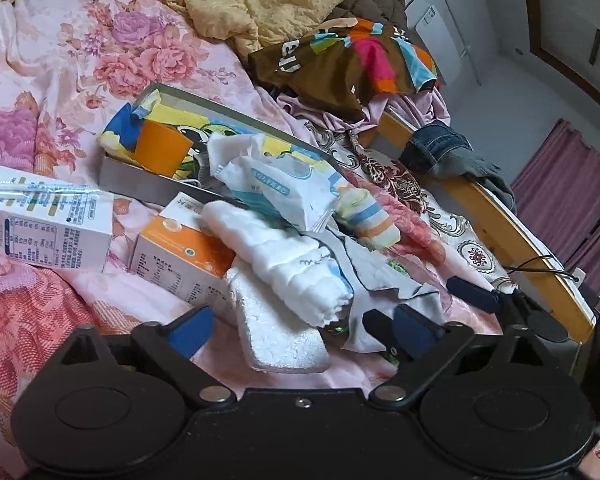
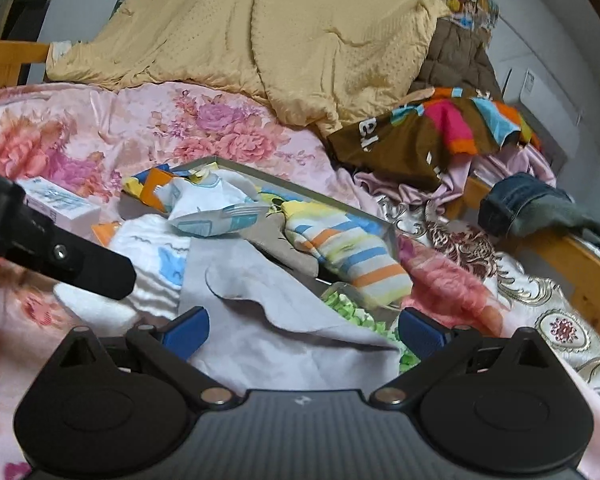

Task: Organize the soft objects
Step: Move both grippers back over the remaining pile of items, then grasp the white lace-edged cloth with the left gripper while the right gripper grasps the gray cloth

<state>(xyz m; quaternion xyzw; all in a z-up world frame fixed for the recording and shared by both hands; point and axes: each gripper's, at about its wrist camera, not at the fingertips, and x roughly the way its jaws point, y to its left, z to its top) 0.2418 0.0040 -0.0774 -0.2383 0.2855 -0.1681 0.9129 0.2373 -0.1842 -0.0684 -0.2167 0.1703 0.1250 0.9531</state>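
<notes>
We hold both the left gripper (image 1: 302,330) and right gripper (image 2: 302,330) spread apart over the grey cloth (image 2: 260,320) near the bed's foot edge, probably to lift it toward the box (image 1: 140,182).

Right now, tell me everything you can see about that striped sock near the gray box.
The striped sock looks like soft knit fabric, white with orange, blue and yellow bands and a yellow end. It lies limp, slanting across the edge of the gray box, its lower end hanging over the green crinkled material. A pink fuzzy cloth lies beside it. Neither gripper touches it; the right gripper is open over the gray cloth.
</notes>
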